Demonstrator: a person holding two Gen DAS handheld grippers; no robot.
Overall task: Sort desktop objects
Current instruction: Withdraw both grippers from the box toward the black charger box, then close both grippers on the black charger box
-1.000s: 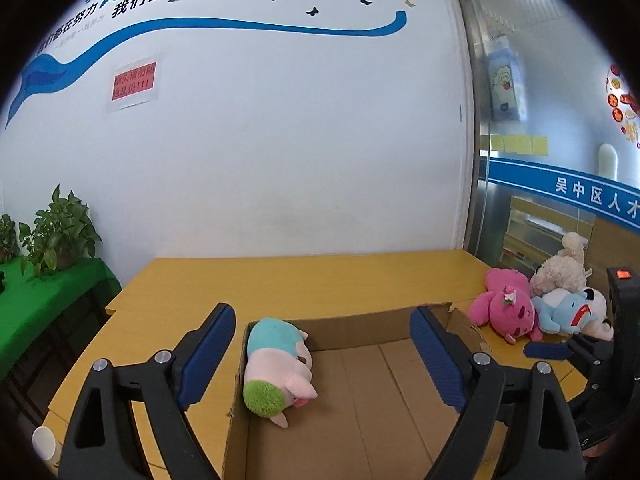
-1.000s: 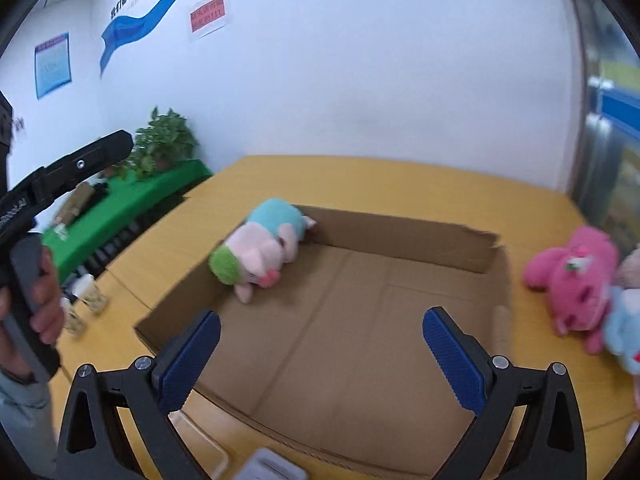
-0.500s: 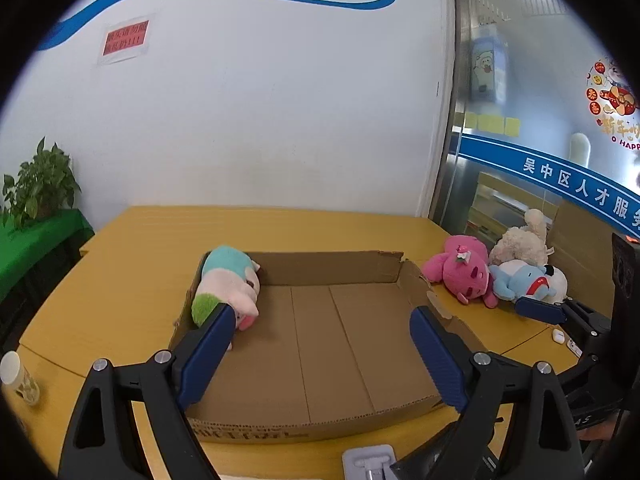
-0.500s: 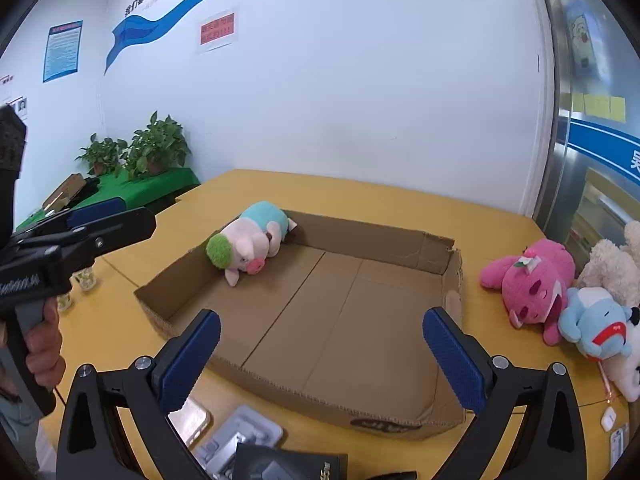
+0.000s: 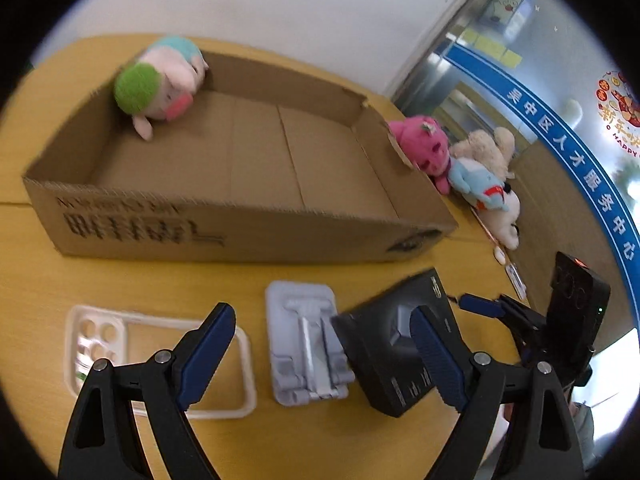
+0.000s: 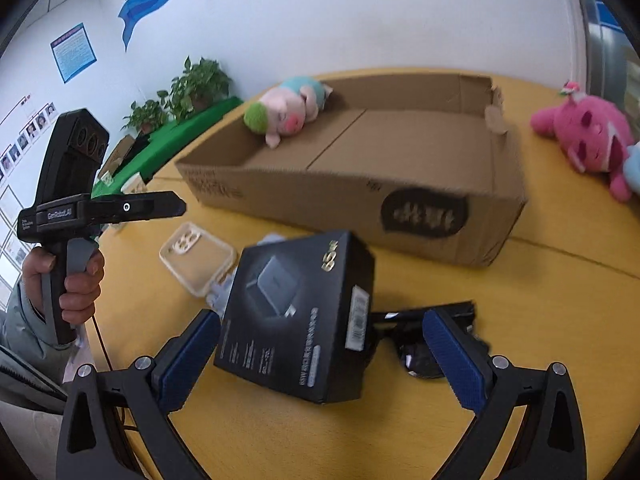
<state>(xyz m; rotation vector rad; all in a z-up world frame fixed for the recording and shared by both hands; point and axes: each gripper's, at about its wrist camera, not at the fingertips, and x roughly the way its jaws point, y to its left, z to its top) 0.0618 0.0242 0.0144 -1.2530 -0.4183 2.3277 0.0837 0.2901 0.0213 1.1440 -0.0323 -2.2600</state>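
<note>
A shallow cardboard box (image 5: 240,224) (image 6: 360,208) lies on the yellow table with a pink pig plush (image 5: 160,84) (image 6: 288,110) in its far left corner. In front of it lie a clear phone case (image 5: 132,344) (image 6: 196,258), a grey folding phone stand (image 5: 308,344), a black charger box (image 5: 400,344) (image 6: 300,328) and black sunglasses (image 6: 424,344). My left gripper (image 5: 316,356) is open above the phone stand. My right gripper (image 6: 328,356) is open above the charger box.
A pink plush (image 5: 424,148) (image 6: 588,140), a blue plush (image 5: 480,188) and a beige plush (image 5: 492,148) lie right of the box. Small items (image 5: 512,276) lie near the table's right edge. A green-covered stand with plants (image 6: 192,92) is at the left.
Both grippers have pulled back from over the box and tilted down, so the small items on the near table now fill the views. Both stay open.
</note>
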